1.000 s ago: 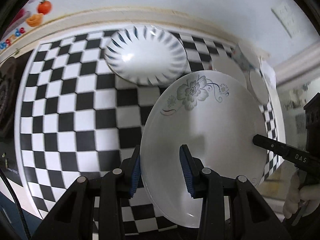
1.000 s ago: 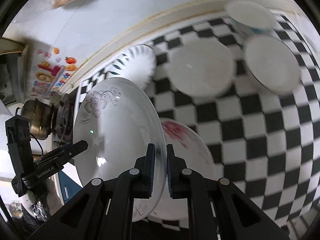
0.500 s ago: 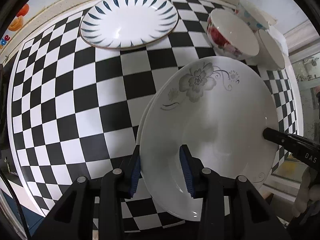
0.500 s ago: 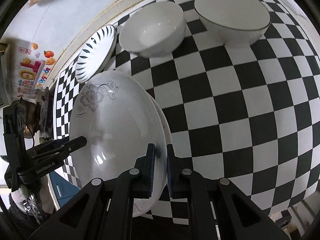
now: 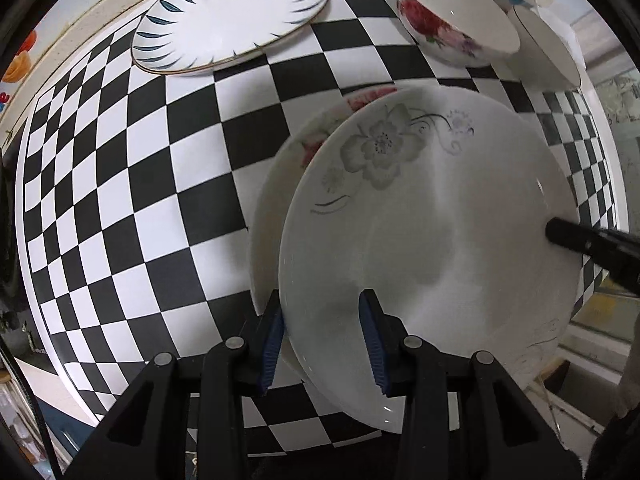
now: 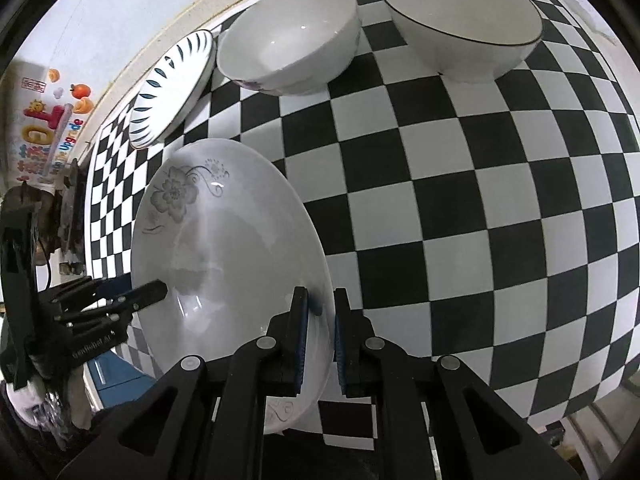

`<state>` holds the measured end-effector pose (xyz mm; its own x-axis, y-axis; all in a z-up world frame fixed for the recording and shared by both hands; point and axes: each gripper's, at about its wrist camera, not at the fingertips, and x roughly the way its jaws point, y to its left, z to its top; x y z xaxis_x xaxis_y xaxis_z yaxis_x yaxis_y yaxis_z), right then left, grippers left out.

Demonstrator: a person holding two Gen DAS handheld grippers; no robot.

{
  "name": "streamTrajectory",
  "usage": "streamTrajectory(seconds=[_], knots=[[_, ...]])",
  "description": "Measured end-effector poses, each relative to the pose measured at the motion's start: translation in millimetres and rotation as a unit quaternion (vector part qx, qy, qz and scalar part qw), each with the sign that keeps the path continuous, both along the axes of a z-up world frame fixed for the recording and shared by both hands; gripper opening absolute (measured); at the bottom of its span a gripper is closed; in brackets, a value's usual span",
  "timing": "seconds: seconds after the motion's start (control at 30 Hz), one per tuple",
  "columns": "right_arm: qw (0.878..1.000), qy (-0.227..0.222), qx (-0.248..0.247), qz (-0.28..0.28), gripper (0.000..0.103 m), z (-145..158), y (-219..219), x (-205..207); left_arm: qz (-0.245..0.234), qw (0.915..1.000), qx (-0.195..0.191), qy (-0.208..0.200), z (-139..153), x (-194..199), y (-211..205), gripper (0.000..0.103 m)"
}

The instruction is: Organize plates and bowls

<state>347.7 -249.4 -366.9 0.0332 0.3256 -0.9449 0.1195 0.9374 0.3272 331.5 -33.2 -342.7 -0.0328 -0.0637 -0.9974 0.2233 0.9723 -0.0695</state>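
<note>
A white plate with a grey flower [image 5: 432, 232] [image 6: 224, 264] is held over the checkered table by both grippers. My left gripper [image 5: 322, 344] is shut on its near rim. My right gripper [image 6: 320, 332] is shut on the opposite rim, and its finger tip shows in the left wrist view [image 5: 560, 232]. A second plate with a red flower [image 5: 296, 160] lies just under and behind the held one. A blue-leaf plate [image 5: 232, 20] [image 6: 168, 92] lies at the back.
A red-flowered bowl [image 5: 452, 28] [image 6: 288, 48] and a dark-rimmed white bowl [image 5: 548, 52] [image 6: 464, 20] stand at the back of the checkered table [image 6: 480, 200]. The table edge [image 5: 600, 320] runs close on the right in the left wrist view.
Both grippers with the grey-flower plate have come down closer to the table and over the red-flower plate. The bowls and blue-leaf plate now appear nearer.
</note>
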Motion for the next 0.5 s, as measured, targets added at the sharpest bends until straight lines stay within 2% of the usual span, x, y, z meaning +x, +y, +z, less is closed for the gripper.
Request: streamTrajectory(seconds=[0.3, 0.5], knots=[[1.000, 0.005, -0.009, -0.002, 0.014, 2.3, -0.3, 4.7, 0.001, 1.0000, 0.002, 0.009, -0.6, -6.1, -4.5, 0.035], [1.000, 0.022, 0.007, -0.017, 0.015, -0.8, -3.4, 6.1, 0.022, 0.9991, -0.019, 0.031, 5.0, 11.9, 18.2, 0.035]])
